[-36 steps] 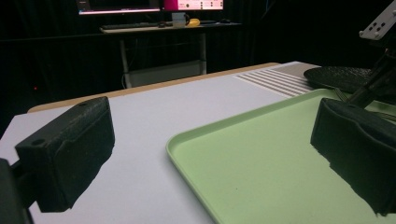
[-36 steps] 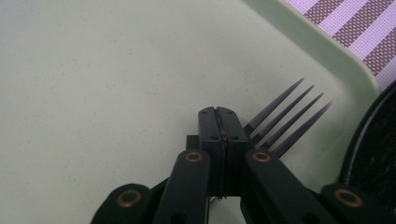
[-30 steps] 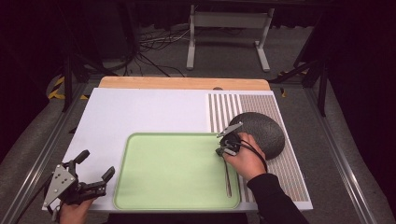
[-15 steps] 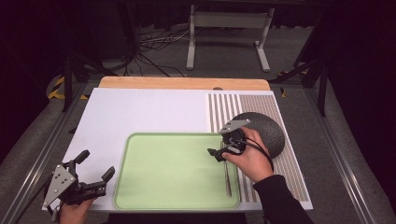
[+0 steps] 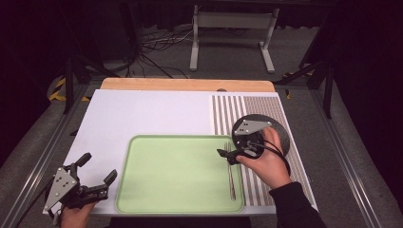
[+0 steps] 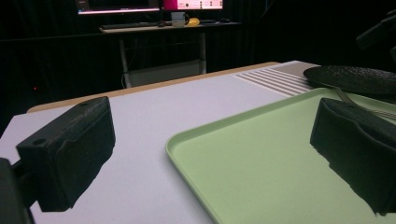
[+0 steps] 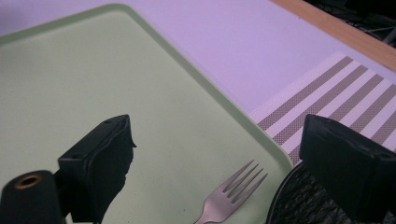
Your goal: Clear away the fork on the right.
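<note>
Lifted clear of the fork (image 5: pixel 231 175) since a second ago, the right tool (image 5: pixel 231 156) now hangs above the tines at the right side of the green tray (image 5: pixel 176 173), its jaws having just been opening and now spread wide with nothing between them. From the right gripper view the fork's tines (image 7: pixel 233 193) lie on the tray below the gap between the jaws, untouched. That fork rests along the tray's right rim, handle pointing toward the counter's near edge, tines toward the far edge and just beside a dark round plate (image 5: pixel 280 135) (set on the striped placemat (image 5: pixel 247 107) at the counter's right side). A hand (image 5: pixel 263 164) carries the right tool, sleeve entering from the near right corner. At the near left corner, the left tool (image 5: pixel 97 173) has not shifted; its jaws stand wide apart and empty over the white counter (image 5: pixel 142 114), just off the tray's left rim.
</note>
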